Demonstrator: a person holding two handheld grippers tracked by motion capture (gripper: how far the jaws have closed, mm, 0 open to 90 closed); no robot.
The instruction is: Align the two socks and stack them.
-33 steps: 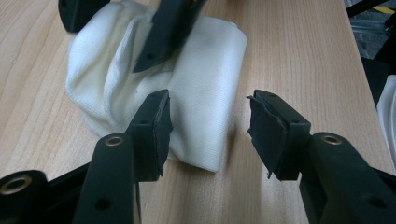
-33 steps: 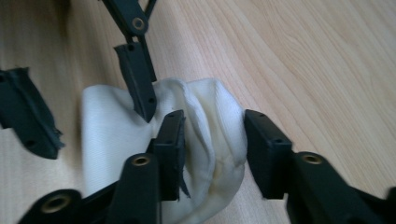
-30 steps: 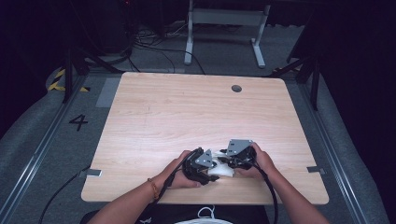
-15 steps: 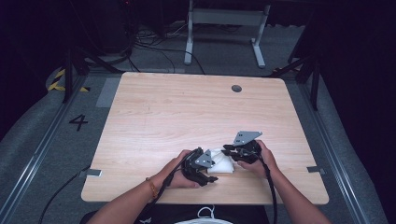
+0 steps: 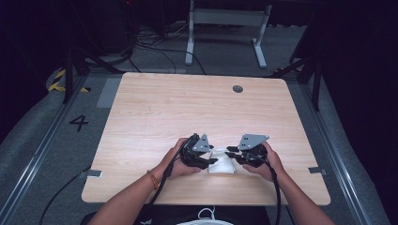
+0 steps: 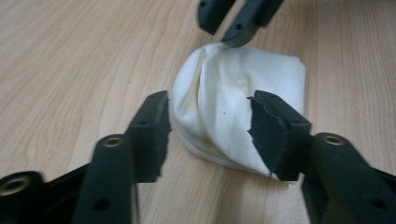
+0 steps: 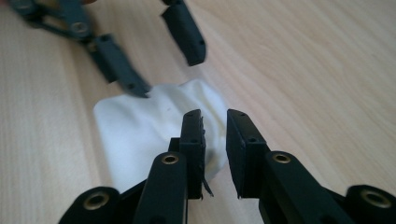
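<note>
From above, your right gripper (image 5: 231,151) has dropped back to the folded white cloth bundle (image 5: 222,163) at the near edge of the pale wooden table (image 5: 187,108). Left gripper view: your left gripper (image 6: 208,123) straddles the bundle, jaws spread. Right gripper view: jaws slightly parted at its edge, clamping nothing; a grasp looks imminent.

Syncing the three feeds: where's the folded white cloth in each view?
High view: folded white cloth near the table's front edge, between the two grippers.
Left gripper view: centre, between the spread fingers.
Right gripper view: left of centre, just past the fingers.
Shared landmark: the light wooden table.
</note>
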